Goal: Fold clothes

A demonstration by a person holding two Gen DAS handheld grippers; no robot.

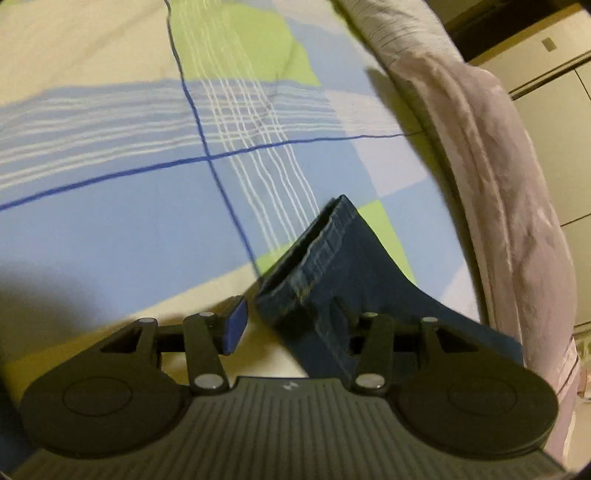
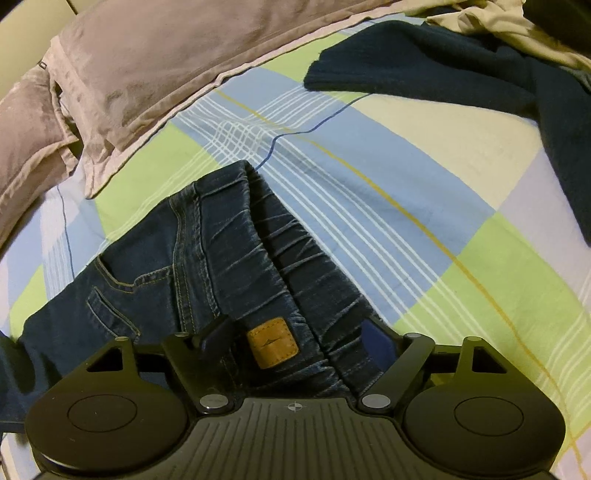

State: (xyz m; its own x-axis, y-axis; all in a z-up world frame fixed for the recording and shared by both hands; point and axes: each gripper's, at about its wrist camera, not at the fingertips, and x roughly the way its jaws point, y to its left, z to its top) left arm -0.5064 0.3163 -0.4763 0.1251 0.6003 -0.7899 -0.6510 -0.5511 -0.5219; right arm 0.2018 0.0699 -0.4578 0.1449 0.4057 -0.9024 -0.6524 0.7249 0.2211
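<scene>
Dark blue jeans [image 2: 221,251] lie on the checked bedsheet [image 2: 406,192], folded lengthwise, with a back pocket and a tan leather patch [image 2: 272,343] showing. My right gripper [image 2: 297,338] is open, its blue pads [image 2: 375,341] on either side of the waistband at the patch. In the left wrist view the hem end of a jeans leg [image 1: 332,258] lies on the sheet [image 1: 129,206]. My left gripper [image 1: 288,321] is open. Its left pad [image 1: 234,328] is clear of the denim by a small gap. The leg covers the right finger.
A rumpled greyish-pink quilt [image 2: 140,66] runs along the bed's far side and shows again as the quilt [image 1: 498,177] on the right. A dark navy garment [image 2: 443,62] and a beige one [image 2: 487,18] lie at the back right. Pale cabinet doors [image 1: 550,74] stand beyond the bed.
</scene>
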